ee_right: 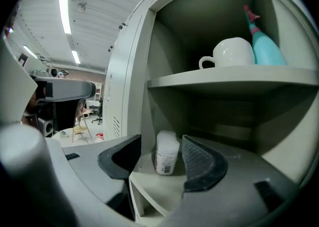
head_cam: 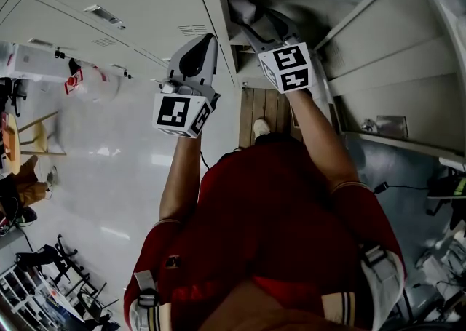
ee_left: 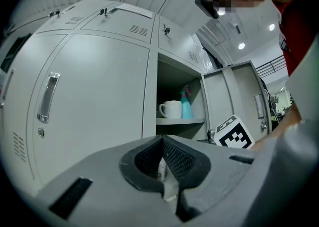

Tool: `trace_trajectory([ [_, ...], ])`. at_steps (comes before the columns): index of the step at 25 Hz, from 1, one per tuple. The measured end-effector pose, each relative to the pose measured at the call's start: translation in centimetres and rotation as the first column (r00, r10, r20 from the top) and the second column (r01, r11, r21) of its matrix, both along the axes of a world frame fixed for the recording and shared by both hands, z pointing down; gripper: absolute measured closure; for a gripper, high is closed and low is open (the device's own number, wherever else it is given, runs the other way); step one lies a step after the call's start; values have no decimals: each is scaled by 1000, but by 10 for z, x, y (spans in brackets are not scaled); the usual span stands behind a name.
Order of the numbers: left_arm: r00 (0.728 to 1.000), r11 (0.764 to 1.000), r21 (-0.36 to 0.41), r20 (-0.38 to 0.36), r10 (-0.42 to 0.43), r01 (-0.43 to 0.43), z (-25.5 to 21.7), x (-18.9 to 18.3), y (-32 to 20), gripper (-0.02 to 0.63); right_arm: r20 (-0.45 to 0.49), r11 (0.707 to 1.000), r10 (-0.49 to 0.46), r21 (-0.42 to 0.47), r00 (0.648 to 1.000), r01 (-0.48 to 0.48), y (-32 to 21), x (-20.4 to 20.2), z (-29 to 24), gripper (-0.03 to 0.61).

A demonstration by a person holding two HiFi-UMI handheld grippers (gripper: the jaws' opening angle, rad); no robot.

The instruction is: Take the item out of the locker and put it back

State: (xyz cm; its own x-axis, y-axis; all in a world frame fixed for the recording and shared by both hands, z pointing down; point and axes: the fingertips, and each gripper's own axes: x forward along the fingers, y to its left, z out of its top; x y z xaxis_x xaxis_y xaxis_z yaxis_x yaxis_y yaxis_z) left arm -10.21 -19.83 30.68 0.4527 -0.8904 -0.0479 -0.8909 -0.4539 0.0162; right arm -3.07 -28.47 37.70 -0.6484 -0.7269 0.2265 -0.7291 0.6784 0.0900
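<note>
Grey metal lockers [ee_left: 94, 86] fill my feed, their doors shut except for one compartment [ee_right: 209, 1] whose door [ee_left: 239, 96] swings out to the right. From the head view I look down over the person's red top and both forearms, which reach toward that bank above a pale, glossy floor [head_cam: 109, 177].

Inside the open compartment, an upper shelf [ee_right: 234, 77] carries a teal spray bottle [ee_right: 266, 46] with a white mug [ee_right: 232, 52] just beside it on its left, handle pointing left. Below it is a lower shelf [ee_right: 149, 181].

My right gripper [ee_right: 160, 142] reaches into that lower level with its jaws spread wide. Between them a small white bottle [ee_right: 166, 153] with a printed label stands upright on the lower shelf. It is close to the right-hand pad and has a clear gap to the left-hand one. I cannot tell whether it touches the near pad.

My left gripper [ee_left: 162, 138] is held outside, in front of the shut door next to the opening. Its jaws are drawn together with the pad tips meeting, and it holds nothing.
</note>
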Motion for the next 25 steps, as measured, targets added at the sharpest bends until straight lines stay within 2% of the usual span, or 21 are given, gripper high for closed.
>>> trace_trajectory([
  [25, 998, 998, -34, 10, -55, 55, 13, -12, -24, 607, -67, 995, -59, -88, 996, 53, -46, -25, 41, 328],
])
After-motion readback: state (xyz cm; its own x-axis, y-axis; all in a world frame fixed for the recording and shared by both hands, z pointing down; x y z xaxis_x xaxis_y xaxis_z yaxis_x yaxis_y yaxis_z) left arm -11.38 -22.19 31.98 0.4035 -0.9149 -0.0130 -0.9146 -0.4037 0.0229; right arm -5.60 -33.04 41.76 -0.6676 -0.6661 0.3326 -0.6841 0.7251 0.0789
